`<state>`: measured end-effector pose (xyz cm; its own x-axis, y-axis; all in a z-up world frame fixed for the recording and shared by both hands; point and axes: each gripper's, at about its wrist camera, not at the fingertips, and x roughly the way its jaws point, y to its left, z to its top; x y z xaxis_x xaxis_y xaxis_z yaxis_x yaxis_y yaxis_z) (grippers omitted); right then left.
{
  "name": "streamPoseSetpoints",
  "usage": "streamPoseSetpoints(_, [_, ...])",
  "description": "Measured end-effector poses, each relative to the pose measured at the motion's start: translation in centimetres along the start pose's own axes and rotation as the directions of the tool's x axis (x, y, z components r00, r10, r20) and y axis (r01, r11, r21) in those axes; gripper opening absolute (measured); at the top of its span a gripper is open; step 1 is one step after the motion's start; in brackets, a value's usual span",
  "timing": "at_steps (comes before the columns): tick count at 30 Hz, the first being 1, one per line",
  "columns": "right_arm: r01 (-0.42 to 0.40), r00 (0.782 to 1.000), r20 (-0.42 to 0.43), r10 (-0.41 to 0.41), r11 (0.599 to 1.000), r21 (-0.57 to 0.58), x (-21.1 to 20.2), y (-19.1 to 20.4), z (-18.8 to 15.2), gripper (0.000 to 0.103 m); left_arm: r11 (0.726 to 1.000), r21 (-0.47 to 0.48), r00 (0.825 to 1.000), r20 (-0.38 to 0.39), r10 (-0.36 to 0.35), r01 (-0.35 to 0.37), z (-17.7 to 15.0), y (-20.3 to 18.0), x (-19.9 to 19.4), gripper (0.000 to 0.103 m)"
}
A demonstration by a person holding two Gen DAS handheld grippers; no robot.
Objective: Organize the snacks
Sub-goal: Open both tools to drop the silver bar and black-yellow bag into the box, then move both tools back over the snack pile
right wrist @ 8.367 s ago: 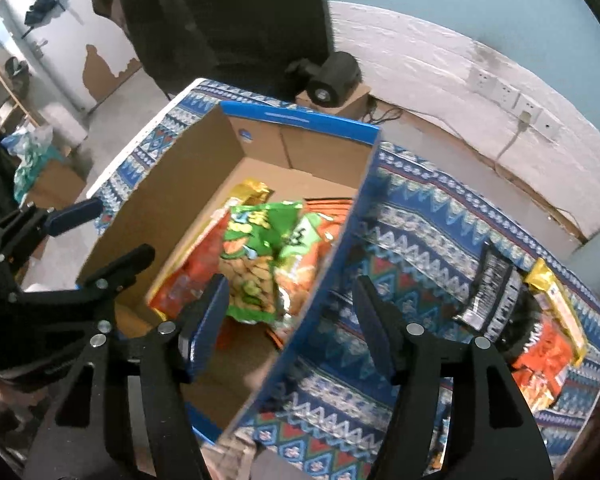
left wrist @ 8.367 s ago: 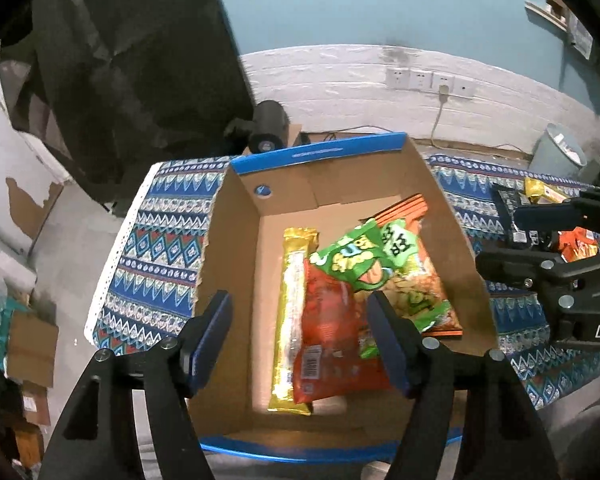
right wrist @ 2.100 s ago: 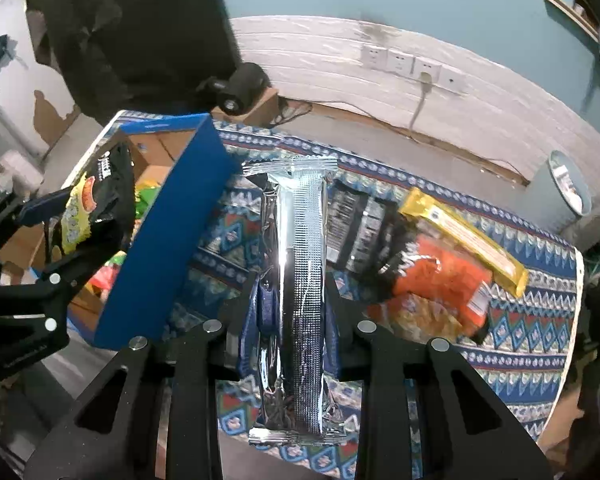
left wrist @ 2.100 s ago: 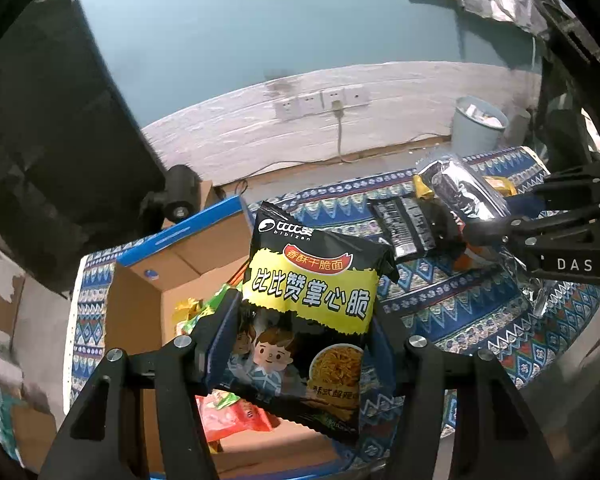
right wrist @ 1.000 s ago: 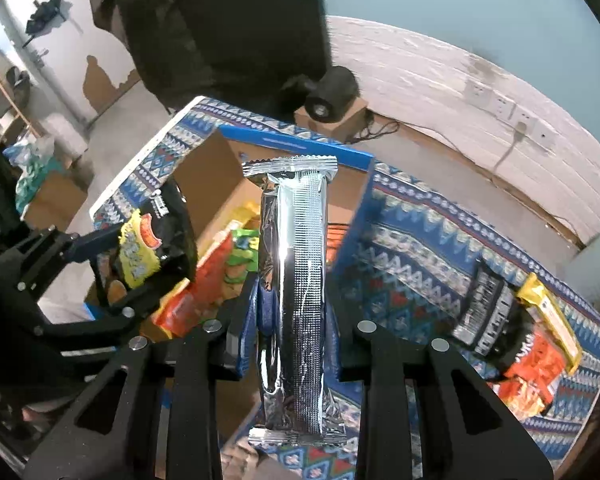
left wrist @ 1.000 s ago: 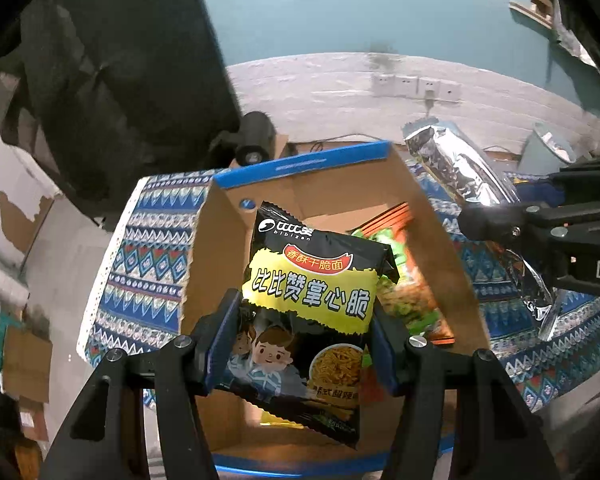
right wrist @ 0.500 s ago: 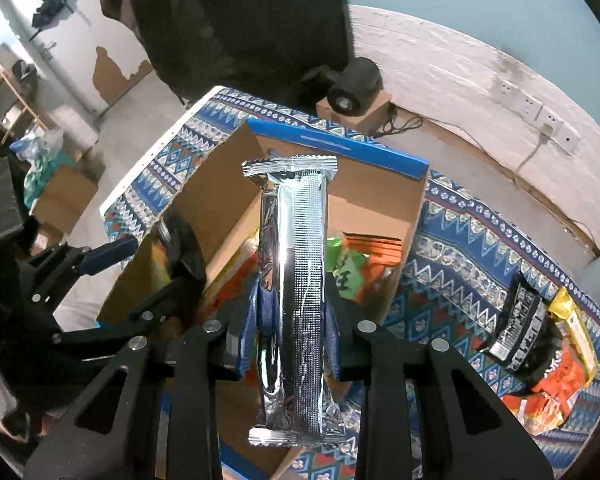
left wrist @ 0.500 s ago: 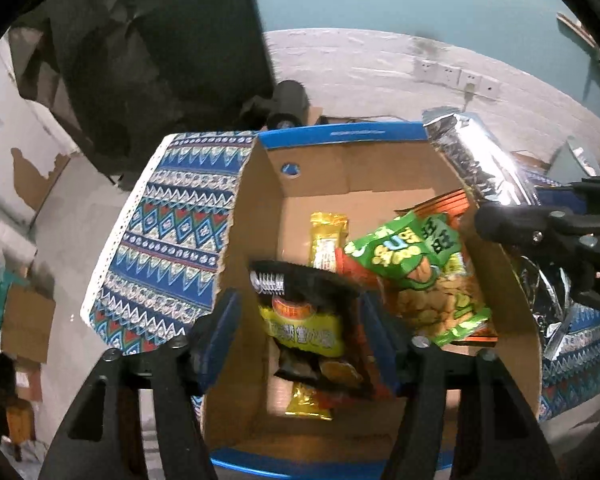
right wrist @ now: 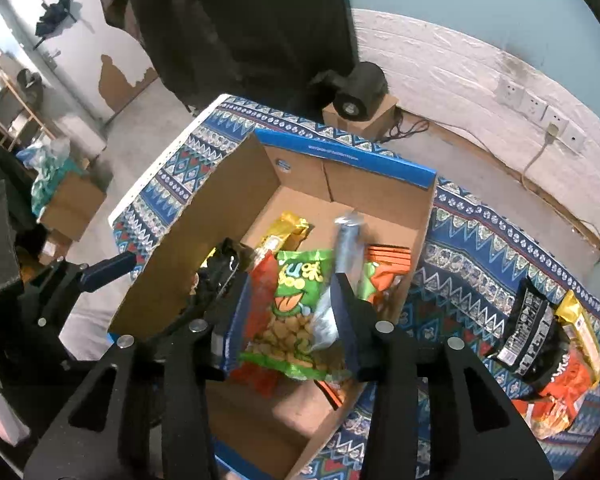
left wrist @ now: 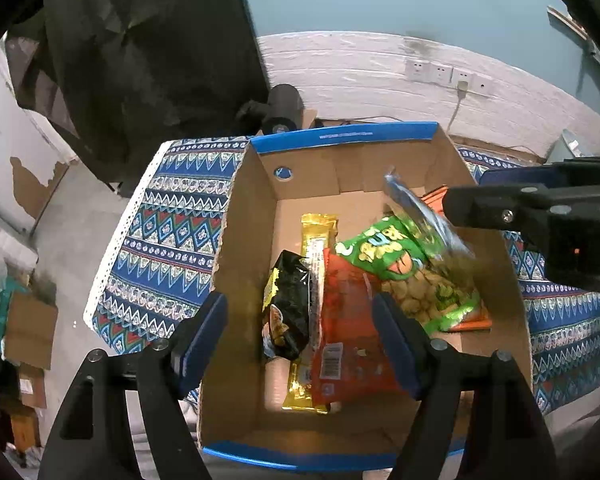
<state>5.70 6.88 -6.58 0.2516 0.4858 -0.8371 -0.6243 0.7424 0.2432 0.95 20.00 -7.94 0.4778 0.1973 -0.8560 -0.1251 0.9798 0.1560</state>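
- The left claw (left wrist: 300,332) stands wide with nothing between its fingers, above the near end of the cardboard box (left wrist: 240,248), which sits at the counter's (right wrist: 480,248) left end.
- The right claw (right wrist: 292,320) is also wide; the silver packet (right wrist: 346,248) appears blurred between its fingers, over the green bag (right wrist: 296,300), seemingly loose and not gripped.
- In the box lie a black noodle packet (left wrist: 288,312) toward the left wall, a gold bar (left wrist: 312,280), a red bag (left wrist: 352,340) and the green bag.
- Risk: the silver packet may land propped on the heap and slide toward the right wall; claws working this close could collide.
- Only the right view shows the snacks still waiting (right wrist: 540,336) near the counter's right edge; the left view alone shows the box floor's near end.
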Motion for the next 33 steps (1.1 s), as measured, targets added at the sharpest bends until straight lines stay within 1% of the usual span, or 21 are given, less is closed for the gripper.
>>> streamPoseSetpoints(2, [0.004, 1.0, 0.0, -0.004, 1.0, 0.004, -0.2, -0.2, -0.2, 0.051, 1.0, 0.005, 1.0, 0.006, -0.002, 0.002, 0.1, -0.2, -0.3, 0.077])
streamPoseSetpoints(4, [0.011, 1.0, -0.001, -0.011, 1.0, 0.008, -0.4, -0.6, -0.5, 0.054, 1.0, 0.009, 1.0, 0.01, -0.001, 0.001, 0.1, -0.3, -0.5, 0.077])
streamPoseSetpoints(7, [0.025, 1.0, -0.003, -0.025, 1.0, 0.011, -0.8, -1.3, -1.0, 0.055, 1.0, 0.016, 1.0, 0.017, -0.007, 0.007, 0.3, -0.7, -0.8, 0.077])
streamPoseSetpoints(10, [0.045, 0.999, -0.001, -0.045, 0.999, 0.015, -1.5, -2.3, -1.6, 0.061, 0.999, 0.032, 1.0, 0.023, -0.014, 0.013, 0.5, -1.6, -1.1, 0.077])
streamPoseSetpoints(16, [0.081, 0.997, -0.009, -0.081, 0.996, 0.033, -2.5, -4.9, -3.1, 0.061, 0.996, 0.08, 0.999, 0.027, -0.028, 0.026, 0.6, -3.5, -1.4, 0.079])
streamPoseSetpoints(23, [0.11, 0.994, -0.018, -0.109, 0.991, 0.079, -4.2, -8.6, -5.3, 0.061, 0.988, 0.15, 0.999, 0.022, -0.046, 0.042, 0.8, -6.9, -1.8, 0.079])
streamPoseSetpoints(30, [0.138, 0.99, -0.013, -0.137, 0.98, 0.143, -6.1, -12.6, -7.4, 0.064, 0.97, 0.226, 0.995, 0.025, -0.092, 0.084, 0.8, -10.6, -2.7, 0.08])
streamPoseSetpoints(33, [0.149, 0.989, -0.013, -0.149, 0.974, 0.172, -6.8, -14.3, -8.3, 0.064, 0.962, 0.258, 0.995, 0.02, -0.098, 0.09, 0.9, -12.3, -2.7, 0.08])
